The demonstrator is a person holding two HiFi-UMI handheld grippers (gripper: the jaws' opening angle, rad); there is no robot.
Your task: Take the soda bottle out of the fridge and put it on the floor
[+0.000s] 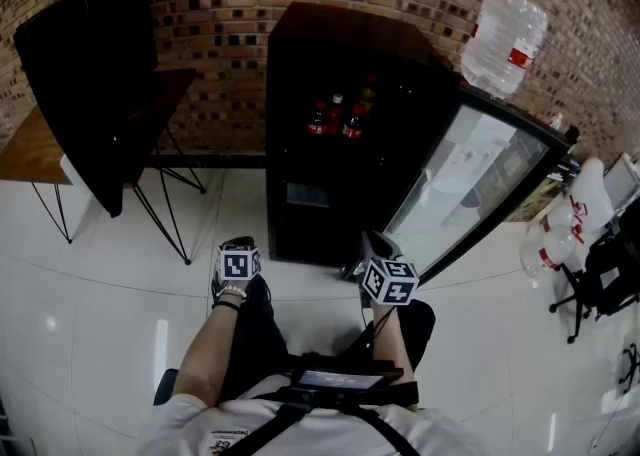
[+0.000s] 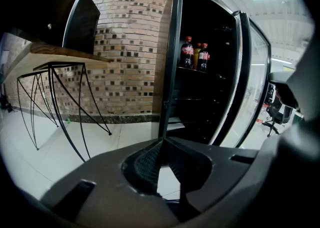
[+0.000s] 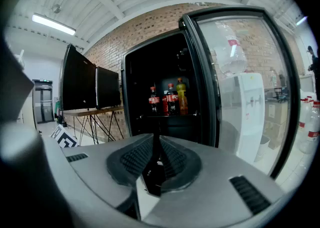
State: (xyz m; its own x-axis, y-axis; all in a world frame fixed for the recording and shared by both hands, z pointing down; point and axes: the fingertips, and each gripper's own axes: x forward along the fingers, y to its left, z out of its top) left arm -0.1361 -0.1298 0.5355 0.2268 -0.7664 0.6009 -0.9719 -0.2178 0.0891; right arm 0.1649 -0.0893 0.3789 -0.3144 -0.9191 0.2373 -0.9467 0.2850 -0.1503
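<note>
The black fridge (image 1: 340,54) stands with its glass door (image 1: 480,184) swung wide to the right. On an upper shelf stand two red-labelled soda bottles (image 1: 320,119) (image 1: 352,122) and a yellow-orange bottle (image 1: 367,99); the same bottles show in the left gripper view (image 2: 187,52) and the right gripper view (image 3: 170,99). My left gripper (image 1: 238,244) and right gripper (image 1: 372,242) are held low in front of the fridge, well short of the shelf. Both are shut with nothing between the jaws: the left gripper (image 2: 162,141) points down at the floor, the right gripper (image 3: 155,137) points at the shelf.
A wooden table (image 1: 30,149) on thin black legs holds a black monitor (image 1: 90,84) at the left. A water jug (image 1: 505,39) sits behind the door, more jugs (image 1: 548,244) and a black chair (image 1: 600,274) at the right. White tiled floor (image 1: 100,324) surrounds my legs.
</note>
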